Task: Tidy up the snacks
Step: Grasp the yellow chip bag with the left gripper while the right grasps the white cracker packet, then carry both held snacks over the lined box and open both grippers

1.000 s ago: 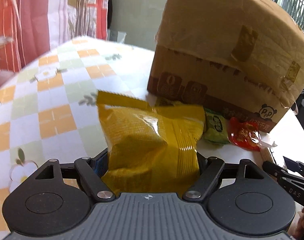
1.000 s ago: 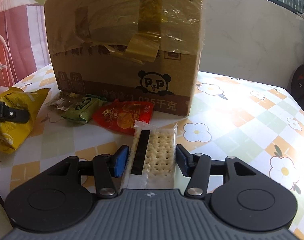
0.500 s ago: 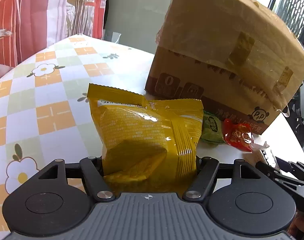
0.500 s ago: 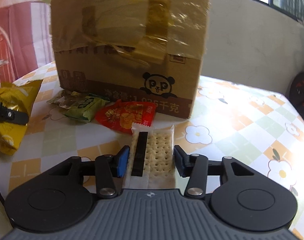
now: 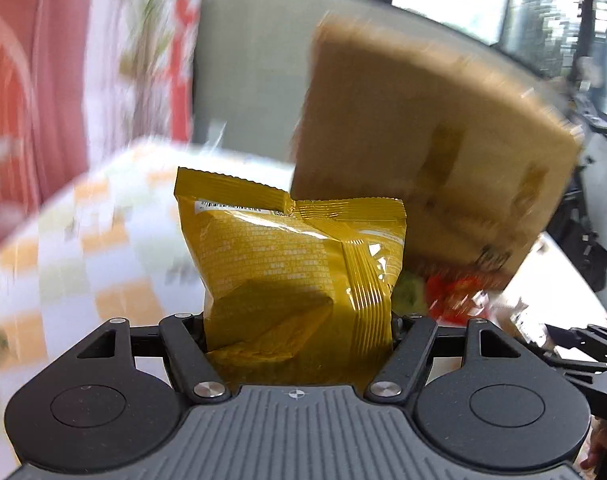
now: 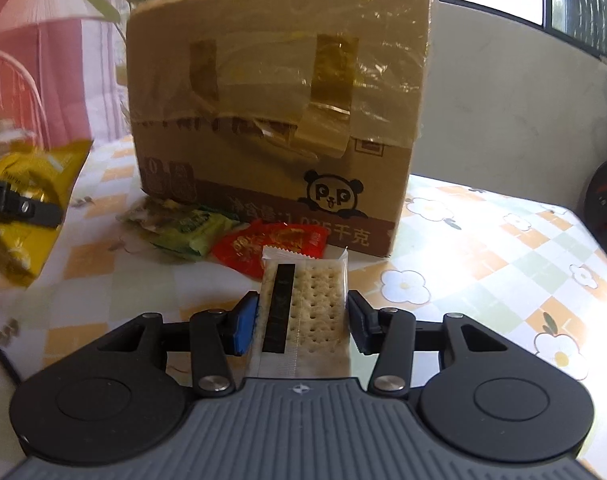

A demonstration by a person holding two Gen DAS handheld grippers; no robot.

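- Our left gripper [image 5: 297,322] has the yellow snack bag [image 5: 295,256] clamped between wide-set jaws; since a second ago the bag has come up off the table [image 6: 483,248] and now hangs clear, near the left edge.
- Our right gripper [image 6: 301,322] has narrowed its jaws onto the cracker packet [image 6: 305,308]; the pads press its sides, packet low over the table in front of the box [image 6: 279,108].
- Green packet [image 6: 191,230] and red packet [image 6: 271,246] lie against the foot of the box, untouched.
- We judge both picks done; placing comes next.
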